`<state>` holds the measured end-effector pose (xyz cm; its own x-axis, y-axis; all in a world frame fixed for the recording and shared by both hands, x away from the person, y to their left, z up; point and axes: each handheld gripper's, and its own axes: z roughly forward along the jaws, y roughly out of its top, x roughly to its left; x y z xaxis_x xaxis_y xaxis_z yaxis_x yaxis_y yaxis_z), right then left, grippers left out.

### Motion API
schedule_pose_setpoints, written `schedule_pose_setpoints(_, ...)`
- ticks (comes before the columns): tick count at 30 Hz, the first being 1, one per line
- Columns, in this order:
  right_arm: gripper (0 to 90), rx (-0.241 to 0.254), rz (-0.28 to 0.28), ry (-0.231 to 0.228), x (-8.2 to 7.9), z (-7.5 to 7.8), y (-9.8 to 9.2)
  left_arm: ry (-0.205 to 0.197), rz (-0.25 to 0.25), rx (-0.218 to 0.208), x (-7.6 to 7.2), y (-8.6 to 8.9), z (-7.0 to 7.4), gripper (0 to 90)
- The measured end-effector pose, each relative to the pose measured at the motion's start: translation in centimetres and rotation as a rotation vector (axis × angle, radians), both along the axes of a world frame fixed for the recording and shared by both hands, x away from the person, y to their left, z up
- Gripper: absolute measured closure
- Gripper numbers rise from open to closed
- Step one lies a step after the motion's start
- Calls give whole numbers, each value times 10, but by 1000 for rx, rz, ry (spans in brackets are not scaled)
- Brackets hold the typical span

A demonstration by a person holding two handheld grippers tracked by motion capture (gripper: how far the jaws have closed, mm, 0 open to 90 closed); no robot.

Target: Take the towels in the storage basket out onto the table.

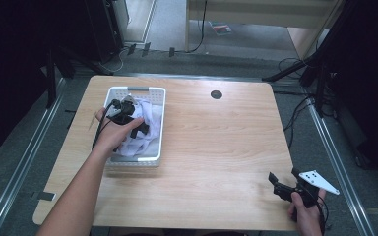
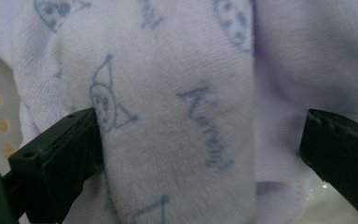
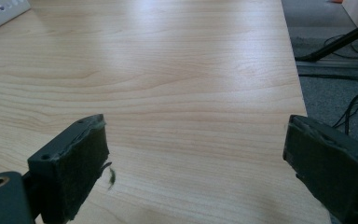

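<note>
Jaws of the left gripper (image 1: 139,126) stand wide around a fold of white printed cloth (image 2: 177,121) inside the basket (image 1: 160,123), while the right gripper (image 1: 281,183) gapes wide over bare table (image 1: 216,147) near its right edge.

Basket (image 1: 158,123) on left half of table (image 1: 216,147), toward far edge. Cloth (image 1: 145,140) inside basket. Left tool (image 1: 137,129) in basket, over cloth. Right tool (image 1: 281,183) at table's near right corner, well apart from basket.
</note>
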<state>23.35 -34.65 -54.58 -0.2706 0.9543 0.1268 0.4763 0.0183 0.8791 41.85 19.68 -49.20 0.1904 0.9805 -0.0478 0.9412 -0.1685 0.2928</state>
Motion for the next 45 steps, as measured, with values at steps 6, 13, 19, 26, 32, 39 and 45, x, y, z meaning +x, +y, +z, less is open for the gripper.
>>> schedule_pose_setpoints(6, 66, 2, 3, 0, 0, 0, 0, 85, 14, -5, 6, -1, -17, 0)
schedule_pose_setpoints(13, 67, -1, 3, 5, 1, 0, 0, 64, -10, -38, 4, 4, -24, 0)
schedule_pose_setpoints(19, 69, -6, 2, 5, 1, 0, 0, 55, -23, -16, 3, 2, -25, 0)
schedule_pose_setpoints(26, 69, -8, 2, 7, 1, 0, 0, 51, 29, -10, 0, -2, -23, 37)
schedule_pose_setpoints(32, 69, -8, 6, 5, 1, 0, 0, 0, -20, -48, -5, 5, -18, 286)
schedule_pose_setpoints(39, 71, -9, 3, 10, 1, 0, 1, 19, -20, -93, -5, 8, -14, 500)
schedule_pose_setpoints(45, 71, -4, 0, 12, 1, 0, 0, 25, -15, -120, -4, 11, -13, 553)
